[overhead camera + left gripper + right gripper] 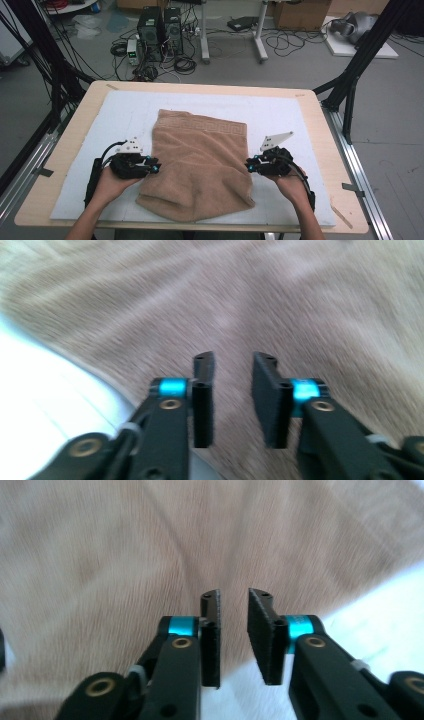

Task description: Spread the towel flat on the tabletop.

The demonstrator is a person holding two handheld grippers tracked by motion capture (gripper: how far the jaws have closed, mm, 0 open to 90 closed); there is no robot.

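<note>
A tan towel (200, 160), folded, lies in the middle of the white mat (280, 115), with a patterned band along its far edge. My left gripper (157, 167) sits at the towel's left edge, pointing inward. My right gripper (247, 165) sits at the right edge, facing it. In the left gripper view the gripper (233, 360) hovers over towel cloth (250, 300), its jaws apart with nothing between them. The right gripper view shows that gripper (234, 596) the same way over the towel (150, 555), with a narrow empty gap between its jaws.
The mat covers a wooden table (65, 145) with bare mat on both sides of the towel. Black frame posts (367, 47) stand at the table's far corners. Computer towers (160, 32) and cables lie on the floor beyond.
</note>
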